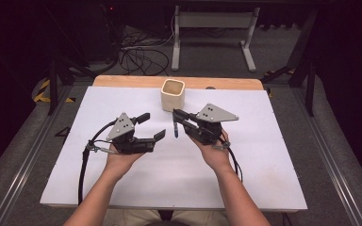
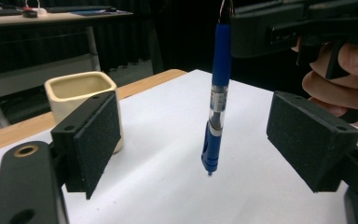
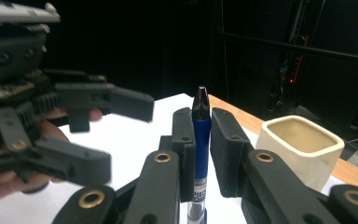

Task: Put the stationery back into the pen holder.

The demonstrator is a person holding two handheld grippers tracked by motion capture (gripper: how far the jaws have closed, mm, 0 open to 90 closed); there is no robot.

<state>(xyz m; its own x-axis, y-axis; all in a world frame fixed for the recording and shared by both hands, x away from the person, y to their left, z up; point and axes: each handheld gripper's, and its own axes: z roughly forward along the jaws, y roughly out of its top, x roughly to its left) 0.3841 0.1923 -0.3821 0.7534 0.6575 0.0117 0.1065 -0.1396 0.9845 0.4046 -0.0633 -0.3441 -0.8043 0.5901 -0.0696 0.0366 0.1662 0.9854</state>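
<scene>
Right tongs (image 1: 175,114) clamped on pen (image 2: 217,98), left tongs (image 1: 152,126) spread

Blue pen (image 2: 220,56); cream cup (image 1: 173,94); perhaps white table (image 1: 264,141).

Pen (image 2: 217,100): glossy blue plastic, clear band mid-barrel. Cup (image 2: 77,95), left of frame: cream, smooth, slight sheen, looks ceramic. Left gripper (image 2: 214,140) pads (image 2: 98,140): matt black, rough and grainy. Right gripper (image 3: 200,154) arms: matt black plastic, brass-coloured rivets. Table (image 1: 245,155): matt white sheet; bare wood along top edge.
</scene>
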